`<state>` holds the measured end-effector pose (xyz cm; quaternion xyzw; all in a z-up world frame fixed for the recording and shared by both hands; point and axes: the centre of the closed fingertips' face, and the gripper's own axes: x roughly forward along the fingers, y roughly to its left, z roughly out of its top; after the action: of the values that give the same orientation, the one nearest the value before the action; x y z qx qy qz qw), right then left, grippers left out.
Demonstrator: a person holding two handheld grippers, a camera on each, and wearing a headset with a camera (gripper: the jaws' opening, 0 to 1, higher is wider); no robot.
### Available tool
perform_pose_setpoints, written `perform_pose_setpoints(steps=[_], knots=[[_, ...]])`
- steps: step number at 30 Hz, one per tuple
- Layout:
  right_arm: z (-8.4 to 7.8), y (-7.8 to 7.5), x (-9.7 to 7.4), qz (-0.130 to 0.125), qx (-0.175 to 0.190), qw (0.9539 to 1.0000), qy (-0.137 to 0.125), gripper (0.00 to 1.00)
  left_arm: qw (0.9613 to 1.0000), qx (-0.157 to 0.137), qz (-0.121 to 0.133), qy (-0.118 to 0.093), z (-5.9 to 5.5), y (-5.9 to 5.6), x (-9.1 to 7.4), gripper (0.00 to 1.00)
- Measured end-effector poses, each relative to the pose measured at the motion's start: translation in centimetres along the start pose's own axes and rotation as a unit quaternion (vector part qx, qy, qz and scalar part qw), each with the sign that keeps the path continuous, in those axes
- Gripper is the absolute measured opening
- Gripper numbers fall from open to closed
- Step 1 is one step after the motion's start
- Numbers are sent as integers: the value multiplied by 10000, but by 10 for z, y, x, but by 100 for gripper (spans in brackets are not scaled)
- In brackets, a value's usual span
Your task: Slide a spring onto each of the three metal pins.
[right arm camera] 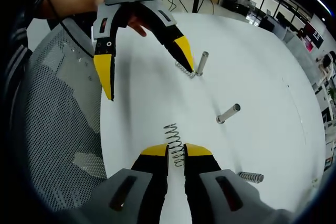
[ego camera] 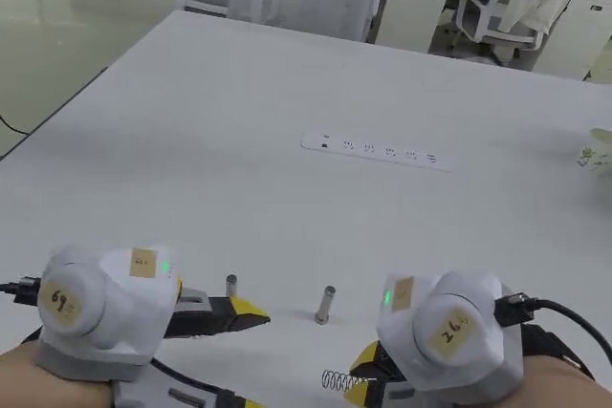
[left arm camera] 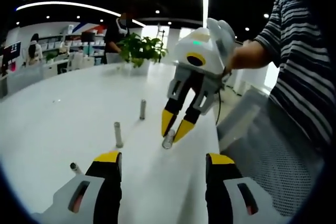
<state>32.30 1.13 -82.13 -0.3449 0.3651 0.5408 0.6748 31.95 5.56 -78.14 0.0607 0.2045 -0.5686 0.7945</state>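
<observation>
On a white table (ego camera: 287, 93), the left gripper (left arm camera: 164, 157) holds its jaws wide apart while the right gripper (right arm camera: 176, 151) has its jaws clamped on a spring (right arm camera: 174, 139) that juts out ahead of them. A pin (right arm camera: 228, 114) stands ahead and right of the right jaws, a farther pin (right arm camera: 201, 62) by the left jaws; a loose spring (right arm camera: 251, 176) lies right.

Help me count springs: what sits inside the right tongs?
A spring, its near end pinched in the right tongs, coils sticking out forward. The part between the jaws is covered.
</observation>
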Motion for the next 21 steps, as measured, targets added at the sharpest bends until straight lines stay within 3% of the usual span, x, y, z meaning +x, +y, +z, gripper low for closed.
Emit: perform_pose_setpoints(steps=[12, 21], knots=[[5, 4, -2, 15, -85, 10000, 42, 8, 9996, 210, -194, 86, -2, -1, 25, 42], [11, 4, -3, 22, -62, 10000, 17, 8, 9991, 312, -285, 97, -1, -4, 32, 30]])
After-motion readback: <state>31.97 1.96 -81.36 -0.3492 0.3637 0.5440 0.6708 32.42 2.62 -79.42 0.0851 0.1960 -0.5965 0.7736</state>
